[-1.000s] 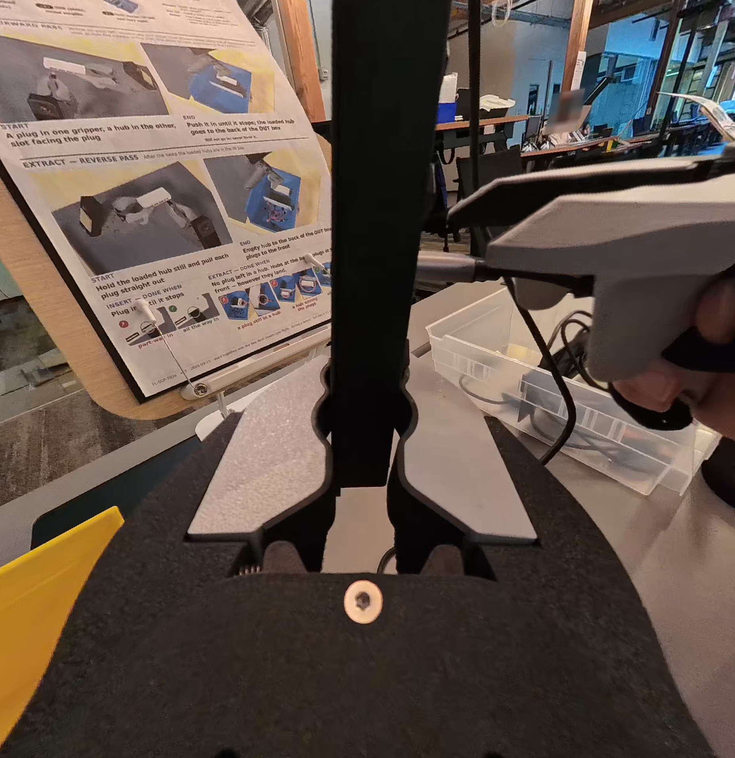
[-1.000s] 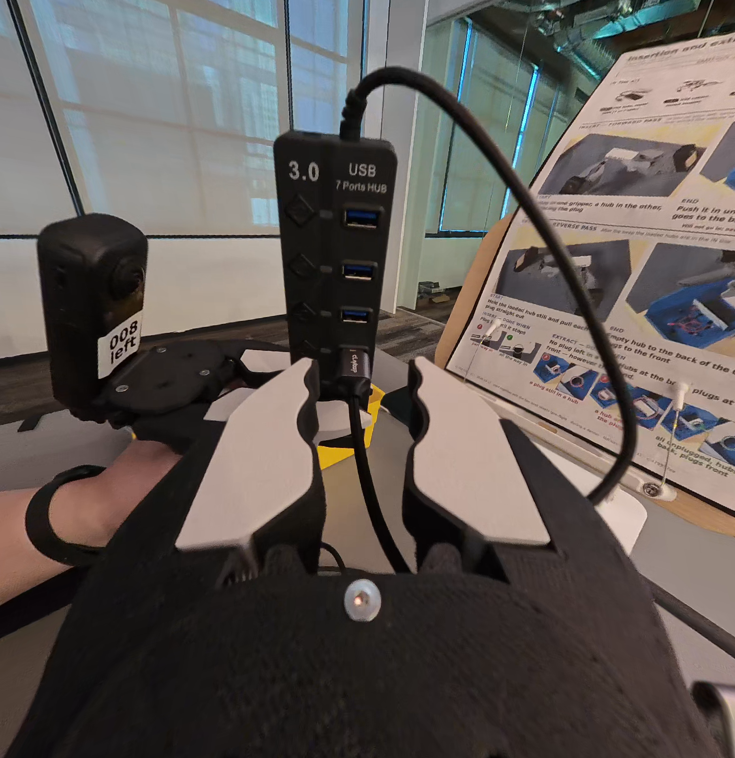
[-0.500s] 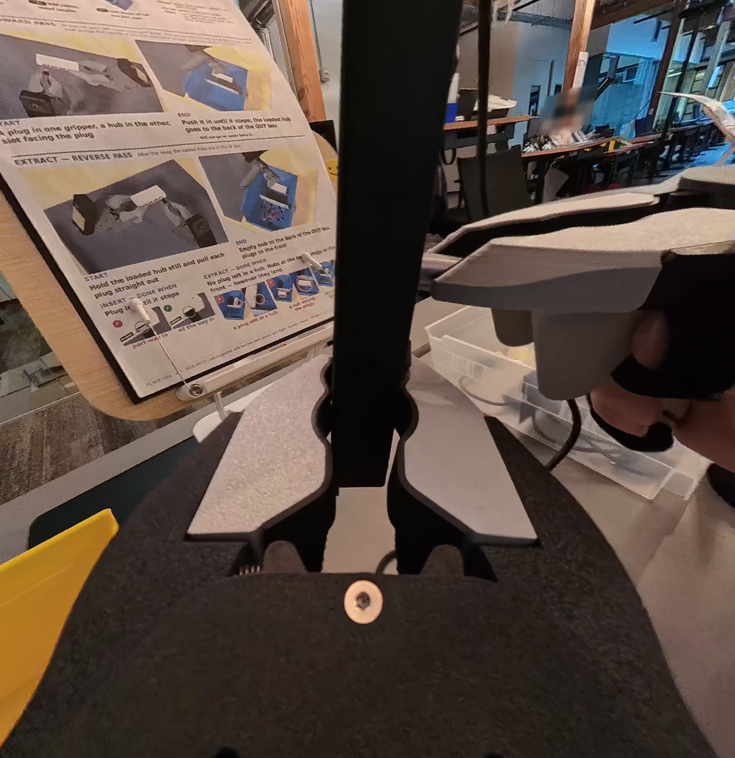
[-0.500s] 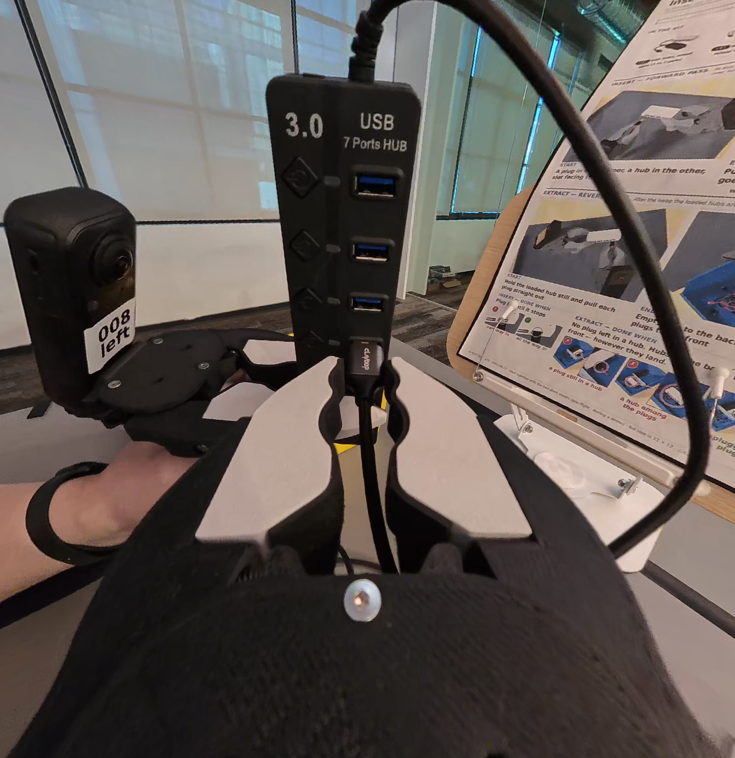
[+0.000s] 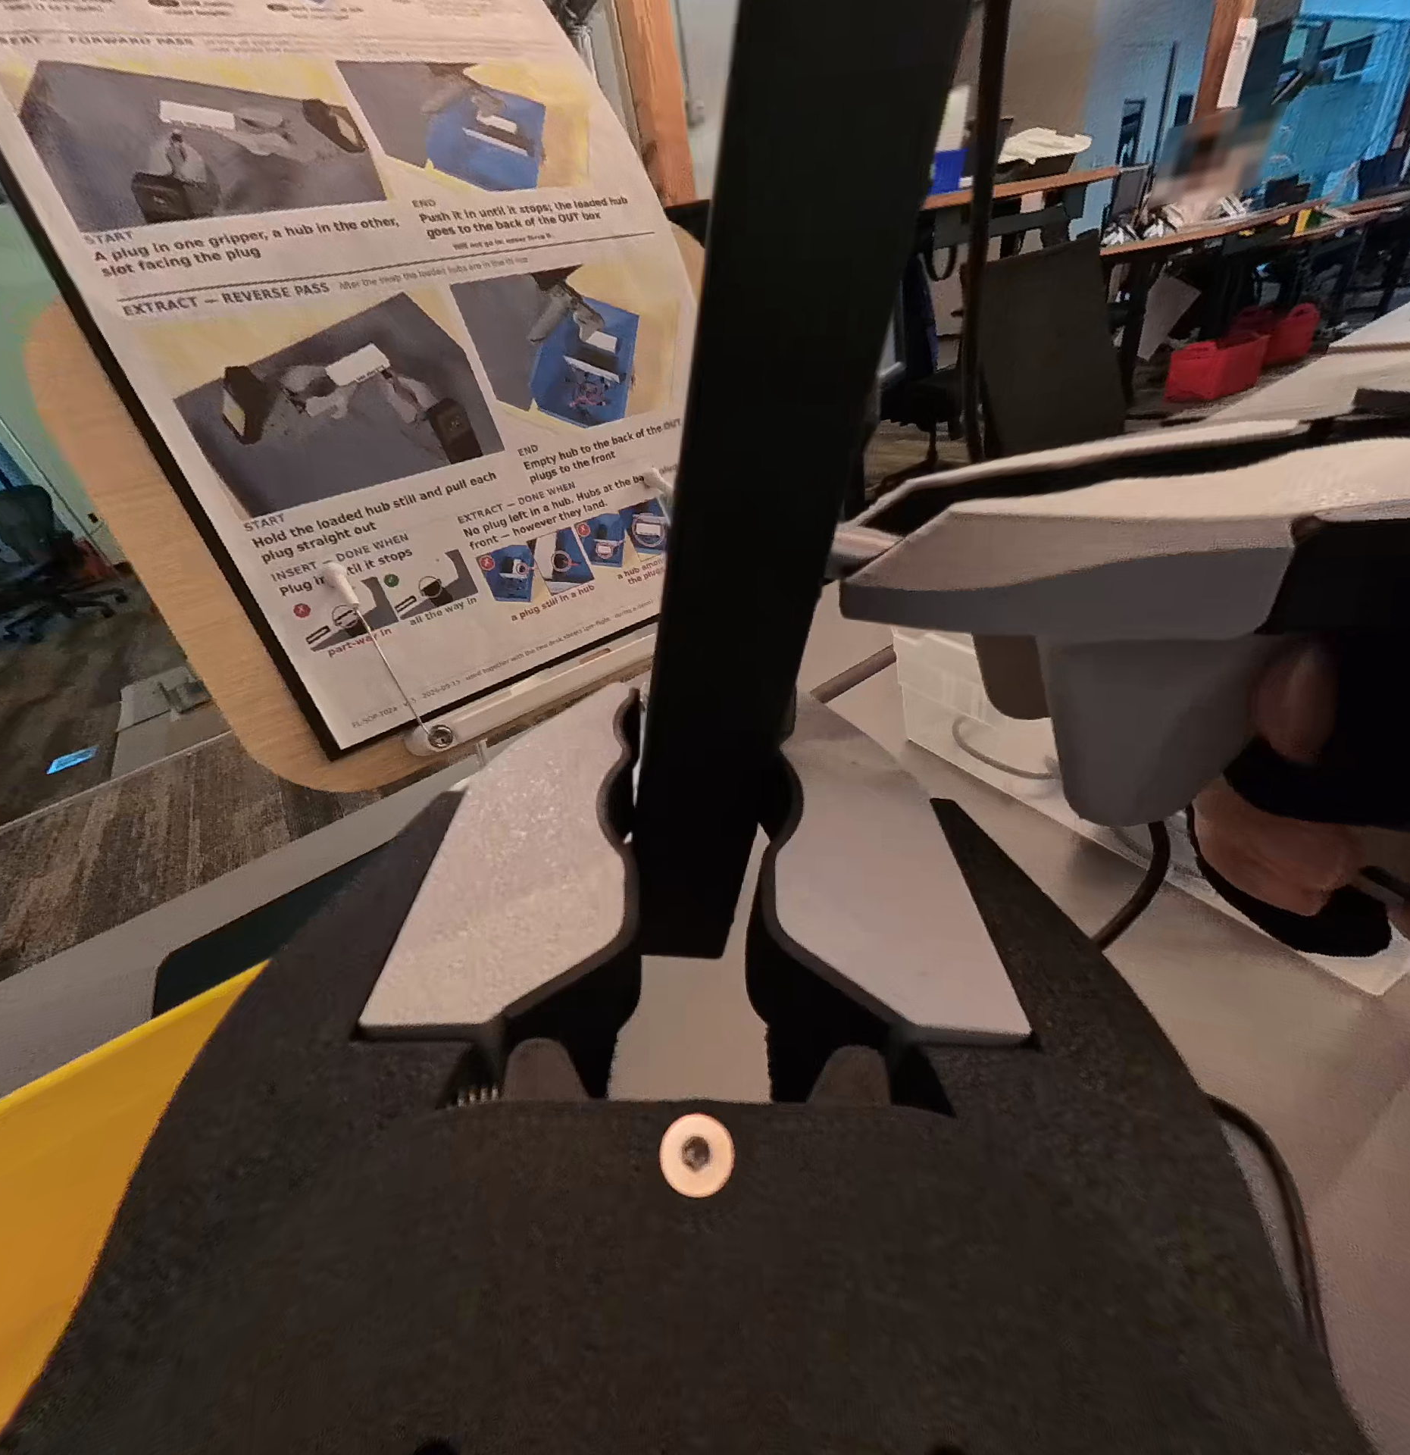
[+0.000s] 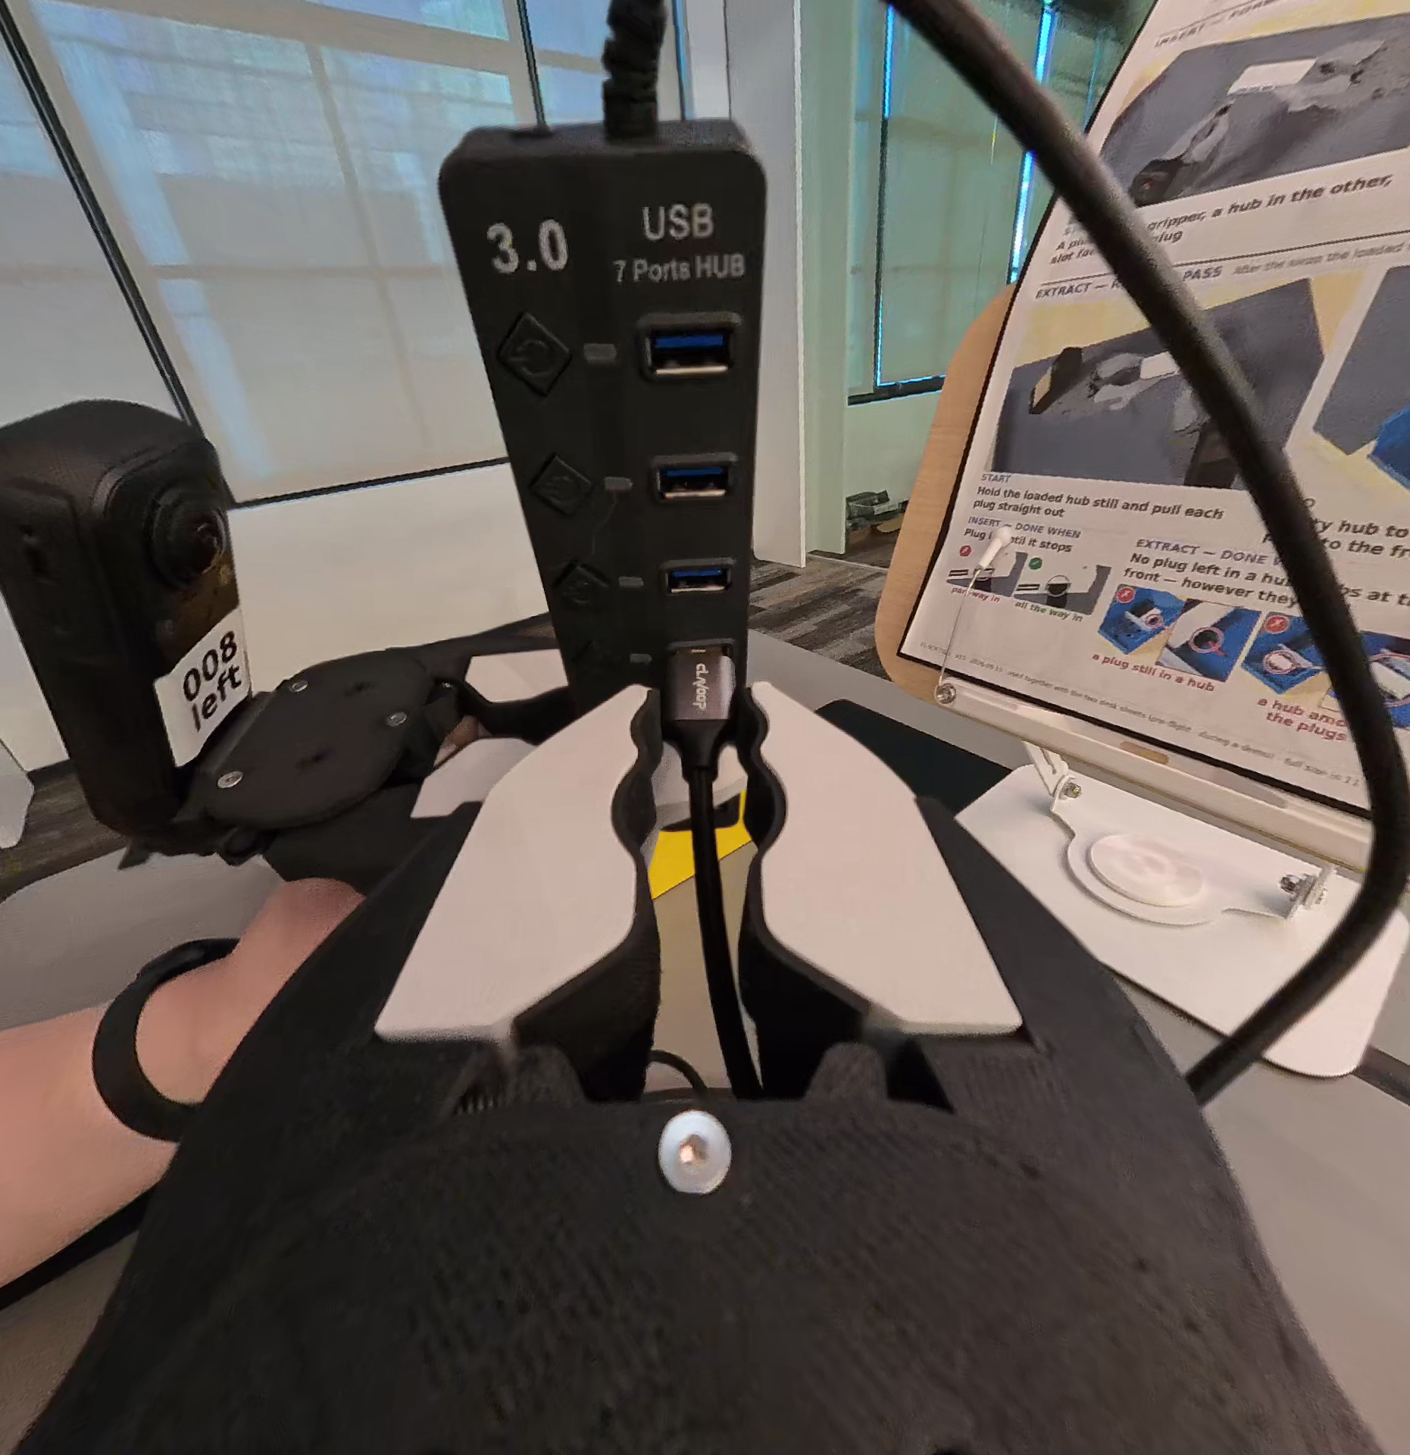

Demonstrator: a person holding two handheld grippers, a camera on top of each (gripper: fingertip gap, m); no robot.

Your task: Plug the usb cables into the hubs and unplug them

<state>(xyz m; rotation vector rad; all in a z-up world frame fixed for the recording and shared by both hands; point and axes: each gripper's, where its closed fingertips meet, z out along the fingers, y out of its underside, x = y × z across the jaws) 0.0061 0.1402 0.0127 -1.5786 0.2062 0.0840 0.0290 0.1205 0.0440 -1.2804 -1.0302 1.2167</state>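
Observation:
A black multi-port USB hub [image 6: 615,394] stands upright, held at its lower end by my left gripper [image 5: 697,756], which is shut on it. In the left wrist view the hub [image 5: 788,394] shows edge-on. A grey USB plug [image 6: 700,685] with a black cable sits in the lowest visible port. My right gripper [image 6: 697,708] is shut on this plug, right at the hub's face. The three blue ports above it are empty. The right gripper [image 5: 1079,567] also shows from the side in the left wrist view, held by a hand.
An instruction board [image 5: 355,354] leans on a white stand [image 6: 1158,905] behind the hub. The hub's own black cable [image 6: 1237,472] loops down on the right. A clear plastic bin [image 5: 961,708] lies behind the right gripper. A yellow bin [image 5: 72,1181] is at lower left. Spacing between my two grippers at the tips: around 4 centimeters.
My right gripper was open a little short of the plug; it has moved in to the hub and closed on the plug. The left gripper keeps holding the hub.

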